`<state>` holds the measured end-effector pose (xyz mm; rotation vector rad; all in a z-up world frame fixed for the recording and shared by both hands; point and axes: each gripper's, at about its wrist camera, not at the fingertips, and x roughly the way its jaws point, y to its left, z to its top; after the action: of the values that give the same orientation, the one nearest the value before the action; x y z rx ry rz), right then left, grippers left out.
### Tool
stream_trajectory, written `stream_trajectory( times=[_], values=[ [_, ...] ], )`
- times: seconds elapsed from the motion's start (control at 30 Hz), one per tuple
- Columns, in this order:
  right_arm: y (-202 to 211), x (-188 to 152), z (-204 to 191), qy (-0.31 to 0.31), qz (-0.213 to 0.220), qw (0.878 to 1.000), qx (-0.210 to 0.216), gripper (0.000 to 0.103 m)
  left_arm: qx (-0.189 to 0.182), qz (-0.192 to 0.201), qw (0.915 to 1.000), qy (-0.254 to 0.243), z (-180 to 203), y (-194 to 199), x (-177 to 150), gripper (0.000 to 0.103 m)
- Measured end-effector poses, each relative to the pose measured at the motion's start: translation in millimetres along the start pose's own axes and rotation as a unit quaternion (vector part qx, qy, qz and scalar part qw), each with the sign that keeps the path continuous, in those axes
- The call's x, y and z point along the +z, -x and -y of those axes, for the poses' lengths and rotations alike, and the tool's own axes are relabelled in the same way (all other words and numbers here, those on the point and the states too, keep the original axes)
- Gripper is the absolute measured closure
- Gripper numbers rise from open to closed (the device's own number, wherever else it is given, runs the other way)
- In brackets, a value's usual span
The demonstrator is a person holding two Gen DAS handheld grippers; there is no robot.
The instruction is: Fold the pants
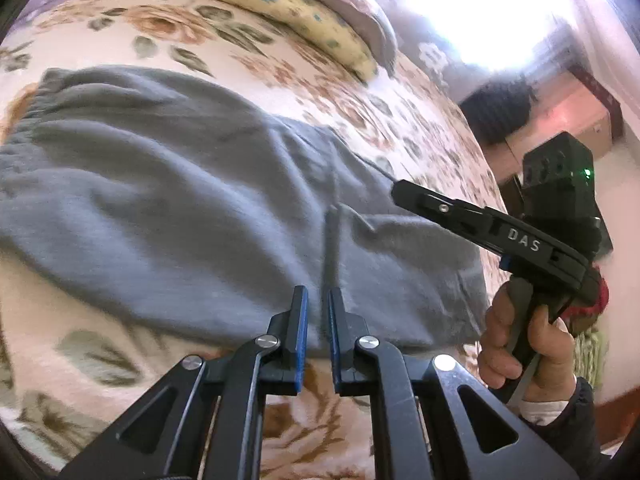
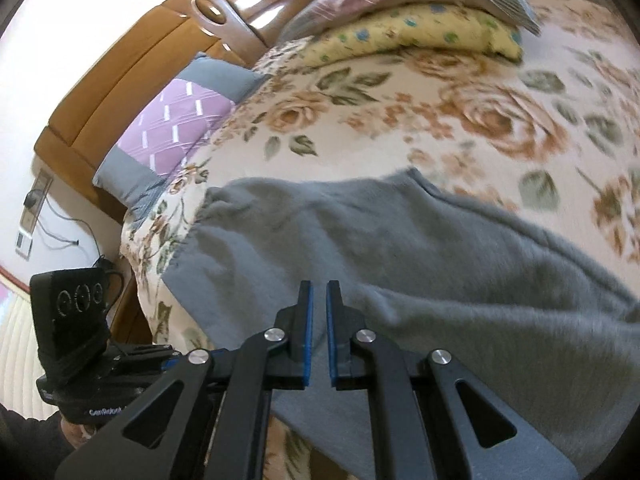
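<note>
Left wrist view: grey pants (image 1: 180, 200) lie flat on the flowered bed (image 1: 360, 92), both left gripper (image 1: 318, 300) & right gripper (image 2: 319, 292) fingers nearly pressed together w/ nothing between, so spread before pinching the hem edge, lift evenly.

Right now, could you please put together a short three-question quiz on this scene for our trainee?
1. True or false: the grey pants lie on a bare wooden floor.
2. Which pillow sits nearest the wooden headboard? A) yellow flowered B) purple and grey C) red striped
3. Fill in: neither the left gripper nor the right gripper holds any ____.

Key: 1 false, they lie on the floral bedspread; 2 B; 3 cloth.
</note>
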<state>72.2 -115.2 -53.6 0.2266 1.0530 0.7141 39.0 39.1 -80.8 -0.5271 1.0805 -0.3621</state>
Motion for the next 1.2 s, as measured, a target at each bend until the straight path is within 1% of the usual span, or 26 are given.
stream_trajectory(
  times=[0.17, 0.37, 0.43, 0.47, 0.5, 0.53, 0.57, 0.6, 0.63, 0.8, 0.87, 1.03, 1.1, 1.17, 1.2],
  values=[
    [-8, 16, -22, 0.026, -0.007, 1.0, 0.003, 0.096, 0.009, 0.027, 0.9992, 0.029, -21, 24, 3, 0.094],
    [-27, 29, -43, 0.044, -0.028, 0.999, 0.007, 0.096, 0.021, 0.053, 0.9964, 0.063, -47, 49, 2, 0.092],
    [-34, 32, -50, 0.051, -0.034, 0.998, 0.009, 0.096, 0.023, 0.061, 0.9947, 0.079, -58, 56, 1, 0.087],
    [-37, 33, -53, 0.053, -0.037, 0.998, 0.012, 0.094, 0.022, 0.065, 0.9937, 0.089, -63, 59, 0, 0.085],
    [-41, 35, -58, 0.057, -0.042, 0.997, 0.014, 0.091, 0.02, 0.069, 0.9925, 0.099, -70, 62, -1, 0.082],
    [-44, 37, -62, 0.061, -0.044, 0.997, 0.014, 0.076, 0.021, 0.073, 0.991, 0.11, -77, 66, -3, 0.082],
    [-47, 39, -67, 0.068, -0.045, 0.997, 0.013, 0.053, 0.022, 0.077, 0.9898, 0.118, -82, 69, -3, 0.082],
    [-49, 41, -70, 0.073, -0.044, 0.996, 0.013, 0.044, 0.025, 0.081, 0.9883, 0.127, -88, 72, -5, 0.082],
    [-51, 43, -75, 0.083, -0.038, 0.996, 0.012, 0.039, 0.028, 0.084, 0.9872, 0.132, -93, 74, -5, 0.082],
    [-72, 58, -95, 0.111, -0.055, 0.992, 0.021, 0.04, 0.027, 0.099, 0.9794, 0.174, -118, 84, -8, 0.081],
    [-81, 64, -102, 0.124, -0.063, 0.99, 0.02, 0.039, 0.029, 0.107, 0.9754, 0.191, -127, 87, -8, 0.079],
    [-110, 82, -124, 0.164, -0.086, 0.983, 0.023, 0.04, 0.032, 0.123, 0.9655, 0.227, -145, 92, -8, 0.06],
    [-122, 88, -132, 0.178, -0.094, 0.979, 0.025, 0.04, 0.036, 0.126, 0.9613, 0.242, -153, 92, -6, 0.057],
    [-132, 93, -138, 0.189, -0.101, 0.976, 0.024, 0.04, 0.039, 0.131, 0.9564, 0.258, -160, 91, -5, 0.056],
    [-138, 96, -140, 0.193, -0.105, 0.975, 0.025, 0.04, 0.042, 0.131, 0.9551, 0.262, -162, 89, -3, 0.053]
  ],
)
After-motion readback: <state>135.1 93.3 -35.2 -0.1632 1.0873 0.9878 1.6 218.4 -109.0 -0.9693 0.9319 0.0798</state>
